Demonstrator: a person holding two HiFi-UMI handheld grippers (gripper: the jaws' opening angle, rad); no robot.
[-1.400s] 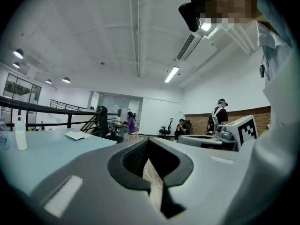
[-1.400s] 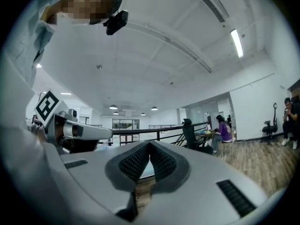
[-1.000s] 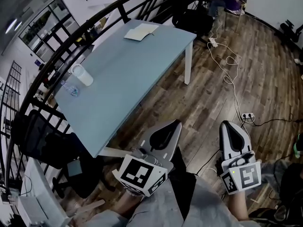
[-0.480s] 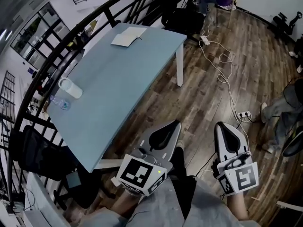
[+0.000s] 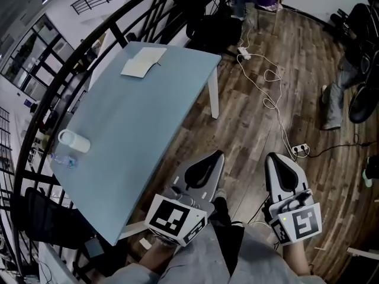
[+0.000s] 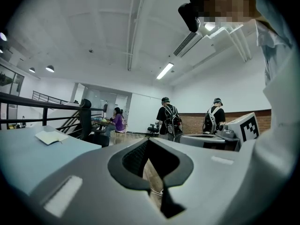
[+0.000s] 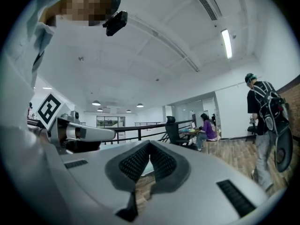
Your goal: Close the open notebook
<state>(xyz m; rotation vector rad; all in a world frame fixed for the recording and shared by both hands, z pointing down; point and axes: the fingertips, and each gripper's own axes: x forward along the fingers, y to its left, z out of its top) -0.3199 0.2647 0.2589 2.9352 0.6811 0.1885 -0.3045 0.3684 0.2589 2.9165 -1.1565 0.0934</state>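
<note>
Notebook [image 5: 143,63] lies far from left gripper [image 5: 217,155] and right gripper [image 5: 273,157], both clenched empty.

The table [image 5: 148,117] ahead of me is a pale blue-green top on white legs, standing on a wood plank floor [image 5: 254,123]. The notebook [image 5: 143,63] is lying open and flat at the far corner. Over by the left edge there's a white cup [image 5: 74,141] with some clear thing [image 5: 64,158] just beside it, can't tell what. On the floor a white cable [image 5: 269,93] snakes along to a power strip [image 5: 300,149].
</note>
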